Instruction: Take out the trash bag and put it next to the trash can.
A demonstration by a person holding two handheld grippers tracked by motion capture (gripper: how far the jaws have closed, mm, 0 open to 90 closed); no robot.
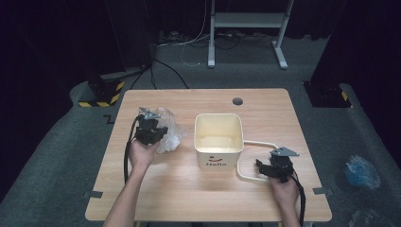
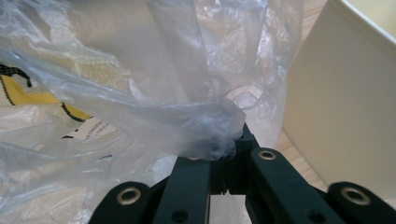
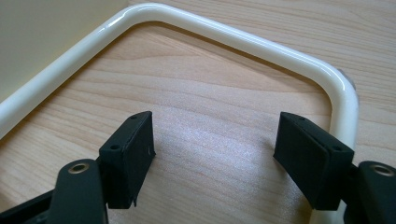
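Near edge of the wooden table (image 1: 179,189): both forearms entered from the bottom of the high view. On the right, closest to the person, the right gripper (image 1: 265,166) lay low on the tabletop beside the bin's cream handle (image 1: 246,177), which was folded down flat on the wood. In the right gripper view its jaws stood wide apart with nothing between them; bare wood showed in the gap, the handle (image 3: 219,32) looped around the far side, and its right run passed just outside the right-hand pad (image 3: 310,156).

Centre, a little farther: the cream square bin (image 1: 219,161) stood upright, mouth open, printed mark on its near wall.

Left of the bin, at about the same depth: the left gripper (image 1: 150,130) was at the clear plastic bag (image 1: 171,135). In the left gripper view the jaws were closed together, pinching a bunched fold of the bag (image 2: 205,126) at their tips; the rest of the film billowed up and to the left, with some yellow-and-black print showing behind it. The bin wall (image 2: 336,107) stood just to the right of the bag.

The bag rested crumpled on the table, just beside the bin's left wall.
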